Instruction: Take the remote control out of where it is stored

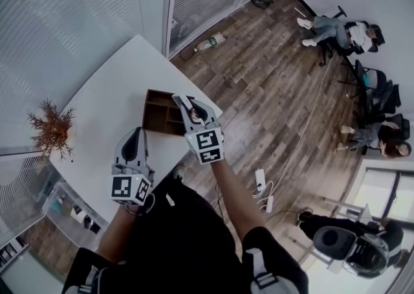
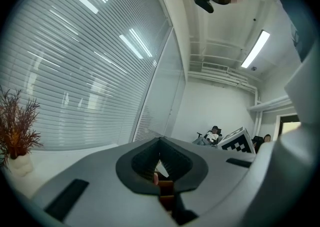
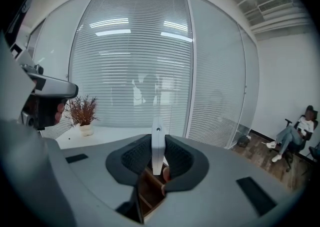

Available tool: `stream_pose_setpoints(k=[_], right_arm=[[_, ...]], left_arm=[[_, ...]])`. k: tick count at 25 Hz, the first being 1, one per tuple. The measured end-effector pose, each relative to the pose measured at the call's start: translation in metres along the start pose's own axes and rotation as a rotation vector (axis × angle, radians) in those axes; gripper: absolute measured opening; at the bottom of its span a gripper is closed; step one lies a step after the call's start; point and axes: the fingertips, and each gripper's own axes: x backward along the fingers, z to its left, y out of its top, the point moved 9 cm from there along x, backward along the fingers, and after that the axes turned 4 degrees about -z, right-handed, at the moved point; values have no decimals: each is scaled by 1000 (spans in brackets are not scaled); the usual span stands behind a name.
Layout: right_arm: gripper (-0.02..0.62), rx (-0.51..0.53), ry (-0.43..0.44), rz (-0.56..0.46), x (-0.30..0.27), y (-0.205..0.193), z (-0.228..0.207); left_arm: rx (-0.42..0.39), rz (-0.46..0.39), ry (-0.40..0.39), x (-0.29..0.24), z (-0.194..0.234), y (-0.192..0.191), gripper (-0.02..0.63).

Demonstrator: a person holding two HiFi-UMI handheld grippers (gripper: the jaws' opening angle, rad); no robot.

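Two grippers are in view above a white surface [image 1: 107, 101] that carries a wooden compartment box [image 1: 158, 116] near its edge. A dried plant [image 1: 52, 127] stands well apart at the far side.

1. Right gripper [image 1: 193, 113]: the jaws are pinching the remote control [image 3: 158, 143]. The right gripper view shows it edge-on, upright, with one ribbed pad against each broad face. The grip sits low on the body and the upper end projects beyond the jaw tips.
2. Left gripper [image 1: 134, 134]: the jaws are pressed together at the tips with nothing between them. It hangs beside the box, not touching it.
3. Location of the remote control: held over the box, whose dividers show directly below the right jaws. Whether its lower end is fully free of the compartment cannot be determined.

Handling assessment: the remote control appears slim, rigid and light, with a smooth plastic shell. Expect no sag, but expect slip or pivoting if clamped only at one end. The preferred hold is across the two broad faces near mid-length, as flat contact resists rotation. Avoid squeezing the narrow edges or the button face hard.

Extraction appears nearly complete. A straight lift along the compartment axis is advised, to prevent the lower end catching a divider and tipping the light box.
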Motion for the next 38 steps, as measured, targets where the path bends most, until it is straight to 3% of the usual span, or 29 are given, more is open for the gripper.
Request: stream_pose_setpoints(k=[10,15,26,38], right_arm=[[79,-132,-98,-34,59,3,14],[80,-103,-107,-75,86,15,19],[80,-145,-74,-137,127,19,44],[79,-139,-113,-144,150,13,101]], left_arm=[[-24,-13,12,22,-22,1,8],[-46,-23,24,27,-40,5,8],[-88,-12,69,59,-64,7,8],[-109,-10,9,99,-49,8,8]])
